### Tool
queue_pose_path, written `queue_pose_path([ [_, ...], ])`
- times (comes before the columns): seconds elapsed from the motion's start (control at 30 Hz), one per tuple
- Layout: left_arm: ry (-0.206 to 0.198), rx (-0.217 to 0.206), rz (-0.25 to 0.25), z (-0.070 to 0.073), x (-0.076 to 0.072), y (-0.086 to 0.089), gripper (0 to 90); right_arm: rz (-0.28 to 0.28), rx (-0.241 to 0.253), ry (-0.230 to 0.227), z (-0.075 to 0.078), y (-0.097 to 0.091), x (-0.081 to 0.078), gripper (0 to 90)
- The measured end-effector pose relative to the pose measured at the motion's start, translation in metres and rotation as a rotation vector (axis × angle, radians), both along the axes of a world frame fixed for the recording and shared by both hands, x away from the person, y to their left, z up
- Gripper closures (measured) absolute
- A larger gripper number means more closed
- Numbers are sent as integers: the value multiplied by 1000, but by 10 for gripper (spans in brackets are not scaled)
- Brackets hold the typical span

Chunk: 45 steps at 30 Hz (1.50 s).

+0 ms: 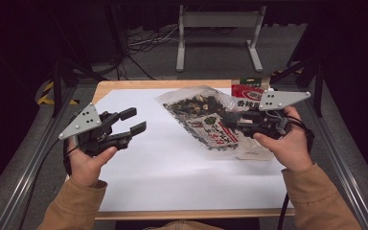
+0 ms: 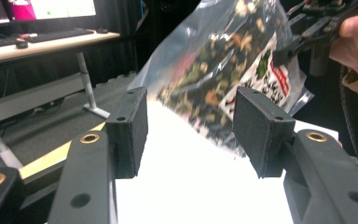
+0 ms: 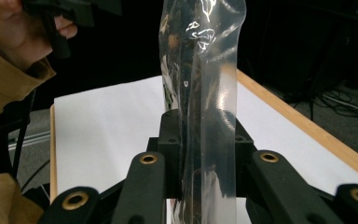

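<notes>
Right, left to right across the tabletop (image 1: 124,85): pale wood edge, most of it under a white paper sheet (image 1: 172,167), matte and flat. Left gripper (image 1: 132,122) sits over the sheet's left side, tips pointing right, jaws wide with nothing between them; in the left gripper view its flat black ribbed pads (image 2: 130,123) frame bare white paper. Grey three-cornered plate on top, cable trailing off the near-left edge. Left hand (image 1: 88,160) wraps the body, tan sleeve below.

Nothing lies between the left gripper and the bag.

Snack bag (image 1: 206,117) is right of centre toward the far edge: clear glossy film, crinkled, dark mixed pieces with pale bits inside, red-white-green printed label on its face. One end is lifted, the other end near the sheet; can't tell whether it touches. In the right gripper view the film stands as a thin shiny vertical band (image 3: 205,93) running up between the pads.

Right gripper (image 1: 232,122) points left, jaws narrow and clamped on the bag's right side; pads press the film from both sides. Right hand (image 1: 287,143) holds it near the right edge.

Behind the bag, at the far-right corner, a red and white packet (image 1: 247,92), partly hidden by the bag and the right gripper's grey plate.

Beyond the far edge: grey metal desk legs (image 1: 218,36) and loose cables on a dark floor.
</notes>
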<state>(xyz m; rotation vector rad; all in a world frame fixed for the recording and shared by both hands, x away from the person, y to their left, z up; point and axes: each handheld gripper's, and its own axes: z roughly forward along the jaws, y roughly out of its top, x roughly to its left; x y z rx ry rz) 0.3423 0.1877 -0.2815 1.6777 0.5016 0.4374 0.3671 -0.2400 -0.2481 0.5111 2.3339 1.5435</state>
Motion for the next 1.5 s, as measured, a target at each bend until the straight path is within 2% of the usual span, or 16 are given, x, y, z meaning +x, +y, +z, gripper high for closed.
queue_pose_path([
  [0.03,0,0,0,0,0,0,465,0,0,0,0,0,0,739],
  [0.1,-1,-7,12,-4,1,3,465,-16,27,-13,-1,-5,0,739],
  [0.37,37,-6,51,-22,8,17,457,-99,148,-69,-3,-34,-3,739],
  [0.67,74,-16,86,-36,17,32,441,-156,212,-113,-5,-53,-5,739],
  [0.77,88,-11,92,-42,18,33,441,-193,246,-156,-7,-65,-4,738],
  [0.97,86,-4,93,-44,20,34,439,-245,274,-197,-11,-81,-3,738],
  [1.03,92,0,91,-46,20,34,439,-285,298,-215,-14,-93,-3,739],
  [1.13,93,5,93,-47,21,33,440,-305,309,-225,-16,-98,-3,738],
  [1.27,91,12,89,-48,20,31,439,-360,324,-248,-22,-109,-3,739],
  [1.43,90,15,87,-48,20,30,438,-414,329,-257,-34,-118,3,738],
  [1.5,88,16,86,-48,20,29,438,-419,330,-255,-35,-119,3,738],
])
